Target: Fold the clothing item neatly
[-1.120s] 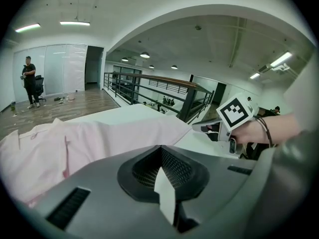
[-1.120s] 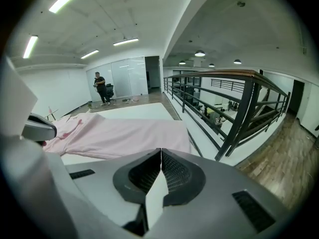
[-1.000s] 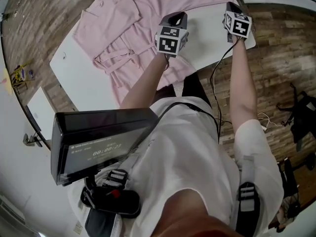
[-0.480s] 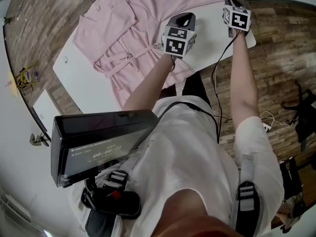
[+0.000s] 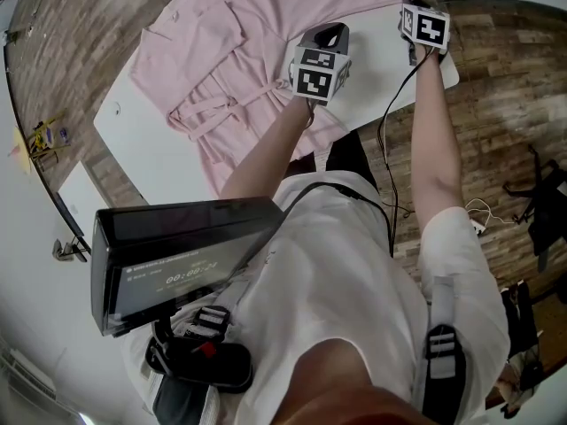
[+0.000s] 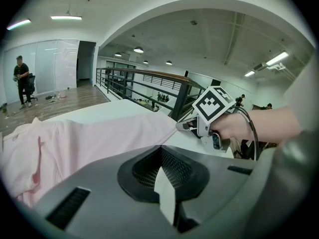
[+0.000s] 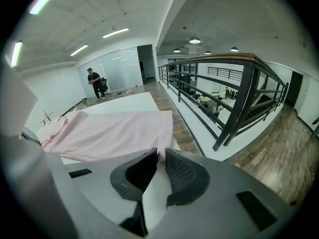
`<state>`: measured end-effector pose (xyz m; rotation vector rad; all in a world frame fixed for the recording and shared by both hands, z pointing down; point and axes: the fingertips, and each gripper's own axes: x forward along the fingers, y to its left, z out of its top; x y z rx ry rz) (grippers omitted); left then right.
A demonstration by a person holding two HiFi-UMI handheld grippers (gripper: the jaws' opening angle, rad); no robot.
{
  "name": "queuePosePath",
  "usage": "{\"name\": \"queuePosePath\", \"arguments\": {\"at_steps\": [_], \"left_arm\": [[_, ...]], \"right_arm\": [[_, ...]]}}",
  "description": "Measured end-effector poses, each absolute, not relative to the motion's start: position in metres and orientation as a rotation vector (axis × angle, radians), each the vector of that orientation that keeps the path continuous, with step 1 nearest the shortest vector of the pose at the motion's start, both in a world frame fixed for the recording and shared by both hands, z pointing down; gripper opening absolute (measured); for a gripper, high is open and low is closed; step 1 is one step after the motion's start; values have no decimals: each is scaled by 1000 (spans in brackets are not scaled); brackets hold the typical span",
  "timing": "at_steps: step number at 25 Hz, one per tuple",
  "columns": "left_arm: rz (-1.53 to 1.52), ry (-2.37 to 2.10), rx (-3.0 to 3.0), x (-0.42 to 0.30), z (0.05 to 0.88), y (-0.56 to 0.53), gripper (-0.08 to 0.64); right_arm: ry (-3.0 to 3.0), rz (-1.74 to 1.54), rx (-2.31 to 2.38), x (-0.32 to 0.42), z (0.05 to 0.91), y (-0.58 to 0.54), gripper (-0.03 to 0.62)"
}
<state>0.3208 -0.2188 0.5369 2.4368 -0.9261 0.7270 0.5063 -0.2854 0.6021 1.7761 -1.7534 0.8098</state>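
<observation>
Pink garment [image 5: 226, 42] lies spread on the white worktop [image 5: 151, 144]. My left claw [image 6: 159, 148] is clenched tight, cloth just beyond its tips. My right claw [image 7: 160, 154] is released: jaws just opened, slightly apart, garment corner in the gap

The pink garment [image 5: 221, 42] lies flat over most of the white surface [image 5: 155, 149]. Only its tie belt [image 5: 208, 109] bunches up, near the middle. A bare strip of surface runs along the garment's left side in the head view, and another bare patch lies at the right corner. Past that corner the surface ends over wooden floor [image 5: 505, 69]. A dark railing [image 7: 242, 101] stands beyond the edge, well apart. A black box [image 5: 177, 255] at the person's chest crowds the near side.
</observation>
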Motion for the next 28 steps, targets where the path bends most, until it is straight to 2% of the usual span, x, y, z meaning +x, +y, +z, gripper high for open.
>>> {"name": "queuePosePath", "arguments": {"at_steps": [2, 10, 17, 28], "left_arm": [[723, -928, 2438, 320, 536, -219, 3], [701, -954, 2434, 315, 532, -223, 3], [662, -1024, 2421, 269, 514, -226, 3], [611, -1174, 2360, 186, 503, -221, 3]], "right_arm": [[-1763, 788, 1773, 506, 600, -285, 46], [-1873, 608, 1777, 483, 560, -303, 43], [-2029, 502, 1718, 414, 520, -314, 43], [-2201, 414, 1505, 289, 507, -317, 43]]}}
